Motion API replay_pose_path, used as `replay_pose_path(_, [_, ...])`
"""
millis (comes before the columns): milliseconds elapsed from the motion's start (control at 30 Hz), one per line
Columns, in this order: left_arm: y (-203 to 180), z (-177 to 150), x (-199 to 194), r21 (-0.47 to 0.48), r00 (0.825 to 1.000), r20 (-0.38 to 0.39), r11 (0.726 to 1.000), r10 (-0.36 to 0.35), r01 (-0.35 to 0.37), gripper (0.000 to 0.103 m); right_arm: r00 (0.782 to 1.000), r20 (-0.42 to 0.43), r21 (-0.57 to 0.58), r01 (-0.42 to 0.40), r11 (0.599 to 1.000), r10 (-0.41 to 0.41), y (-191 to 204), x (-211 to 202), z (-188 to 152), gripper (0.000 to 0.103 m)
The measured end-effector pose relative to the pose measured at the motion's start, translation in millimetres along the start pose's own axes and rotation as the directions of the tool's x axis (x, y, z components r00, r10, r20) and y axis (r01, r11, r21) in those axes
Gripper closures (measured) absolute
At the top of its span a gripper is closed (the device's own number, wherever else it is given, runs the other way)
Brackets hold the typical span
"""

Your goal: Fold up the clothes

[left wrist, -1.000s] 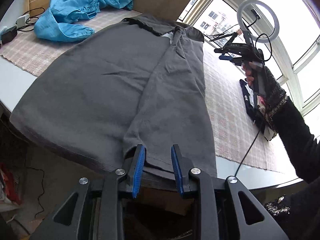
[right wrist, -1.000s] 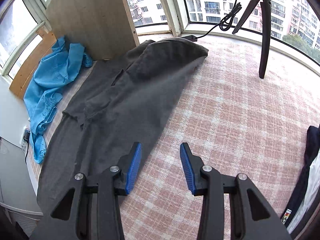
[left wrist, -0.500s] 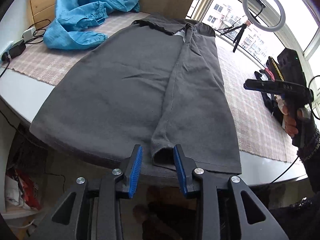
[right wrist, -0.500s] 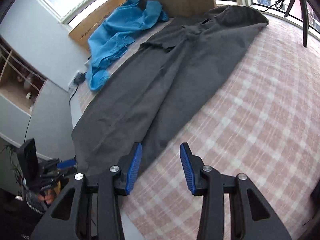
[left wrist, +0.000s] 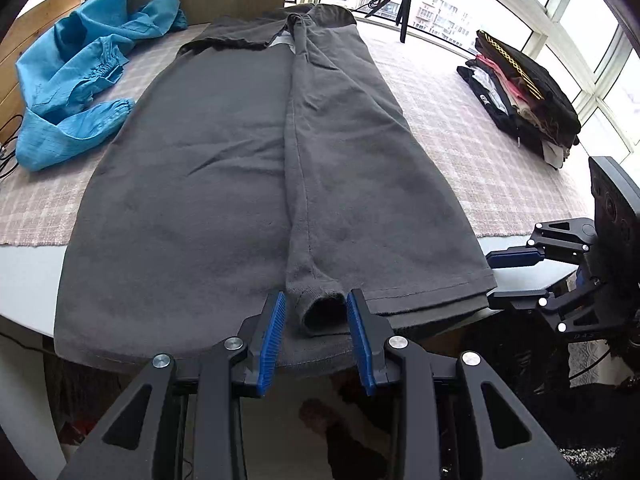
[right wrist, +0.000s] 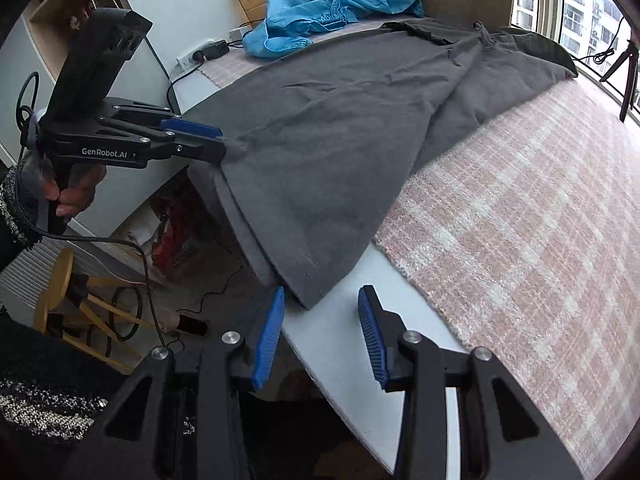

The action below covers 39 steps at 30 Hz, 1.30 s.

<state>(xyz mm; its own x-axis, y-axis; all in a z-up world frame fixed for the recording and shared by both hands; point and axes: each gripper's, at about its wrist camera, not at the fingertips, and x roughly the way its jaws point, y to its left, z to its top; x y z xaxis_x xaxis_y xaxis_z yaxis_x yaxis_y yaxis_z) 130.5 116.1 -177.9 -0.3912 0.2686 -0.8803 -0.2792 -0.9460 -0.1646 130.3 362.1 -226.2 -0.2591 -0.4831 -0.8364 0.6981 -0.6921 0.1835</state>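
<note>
A dark grey long-sleeved garment (left wrist: 224, 184) lies spread flat on the table, collar at the far end, hem hanging over the near edge. One sleeve is folded down its middle. The sleeve's cuff (left wrist: 320, 312) sits between the blue pads of my open left gripper (left wrist: 316, 332), which shows from the side in the right wrist view (right wrist: 212, 140). My right gripper (right wrist: 320, 332) is open just short of the hem's near right corner (right wrist: 308, 292). In the left wrist view the right gripper (left wrist: 508, 276) stands beside that corner at the table edge.
A crumpled blue garment (left wrist: 80, 80) lies at the far left. A stack of folded clothes (left wrist: 520, 92) sits at the far right on the pink checked cloth (left wrist: 460, 140). A ring-light tripod (left wrist: 404, 8) stands by the window. Below the table's edge are a wooden stool (right wrist: 64, 292) and cables.
The right gripper has come down from above the table's right side to the hem's near right corner. The left gripper has stayed at the sleeve cuff. Both remain open.
</note>
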Motion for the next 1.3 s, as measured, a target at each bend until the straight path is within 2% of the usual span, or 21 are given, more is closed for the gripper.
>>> replay_pose_path(100, [0, 0, 2, 0.032, 1.000, -0.003, 0.999, -0.010, 0.010, 0.074, 0.999, 0.018, -0.007, 0.043, 0.999, -0.043, 4, 2, -1, 0.071])
replay_pose_path(167, [-1, 1, 4, 0.054, 1.000, -0.005, 0.998, -0.016, 0.016, 0.076, 0.999, 0.024, -0.001, 0.047, 0.999, -0.047, 6, 3, 1, 0.091])
replay_pose_path(200, [-1, 0, 4, 0.063, 1.000, -0.006, 0.998, -0.020, 0.021, 0.083, 0.999, 0.025, 0.000, 0.048, 0.999, -0.048, 8, 4, 1, 0.093])
replay_pose_path(233, [0, 0, 4, 0.064, 1.000, -0.003, 0.997, -0.029, 0.030, 0.093, 0.998, 0.029, -0.005, 0.061, 0.998, -0.061, 11, 5, 2, 0.094])
replay_pose_path(300, [3, -1, 1, 0.052, 0.998, 0.013, 0.997, -0.060, 0.059, 0.098, 0.995, 0.041, -0.017, 0.087, 0.996, -0.086, 18, 3, 4, 0.097])
replay_pose_path(400, [14, 0, -9, -0.002, 0.991, 0.062, 0.993, -0.117, 0.118, 0.099, 0.989, 0.079, -0.037, 0.128, 0.991, -0.124, 28, -10, 11, 0.099])
replay_pose_path(500, [36, -1, -19, -0.109, 0.977, 0.111, 0.975, -0.180, 0.192, 0.099, 0.974, 0.130, -0.092, 0.200, 0.975, -0.188, 46, -29, 22, 0.101])
replay_pose_path(567, [53, -6, -19, -0.169, 0.975, 0.126, 0.964, -0.185, 0.205, 0.099, 0.971, 0.141, -0.137, 0.214, 0.967, -0.195, 60, -34, 30, 0.101])
replay_pose_path(667, [74, -16, -13, -0.247, 0.975, 0.121, 0.946, -0.185, 0.210, 0.099, 0.979, 0.124, -0.206, 0.186, 0.961, -0.163, 81, -25, 35, 0.101])
replay_pose_path(767, [81, -22, -8, -0.270, 0.976, 0.116, 0.940, -0.183, 0.208, 0.099, 0.989, 0.048, -0.299, 0.147, 0.943, -0.139, 103, -3, 32, 0.101])
replay_pose_path(800, [82, -22, -10, -0.266, 0.977, 0.120, 0.942, -0.178, 0.204, 0.099, 0.994, 0.013, -0.310, 0.111, 0.944, -0.113, 106, 1, 29, 0.101])
replay_pose_path(867, [82, -22, -13, -0.260, 0.976, 0.133, 0.944, -0.175, 0.204, 0.099, 0.998, -0.009, -0.279, 0.050, 0.959, -0.055, 105, -2, 24, 0.100])
replay_pose_path(933, [84, -22, -16, -0.259, 0.976, 0.141, 0.945, -0.167, 0.199, 0.099, 1.000, 0.009, -0.201, 0.013, 0.979, -0.011, 93, -11, 22, 0.099])
replay_pose_path(1000, [86, -23, -19, -0.261, 0.975, 0.149, 0.945, -0.162, 0.197, 0.099, 1.000, 0.026, -0.095, 0.020, 0.995, -0.017, 72, -19, 22, 0.097])
replay_pose_path(1100, [94, -27, -23, -0.301, 0.974, 0.165, 0.932, -0.156, 0.200, 0.099, 0.999, 0.046, 0.048, 0.013, 0.999, -0.015, 38, -30, 23, 0.097])
replay_pose_path(1233, [107, -32, -20, -0.355, 0.987, 0.120, 0.924, -0.107, 0.143, 0.099, 0.996, 0.093, 0.146, 0.002, 0.989, -0.015, 1, -50, 41, 0.097])
replay_pose_path(1300, [112, -37, -28, -0.383, 0.987, 0.140, 0.914, -0.085, 0.133, 0.098, 0.993, 0.104, 0.164, 0.036, 0.986, -0.054, -15, -59, 53, 0.096])
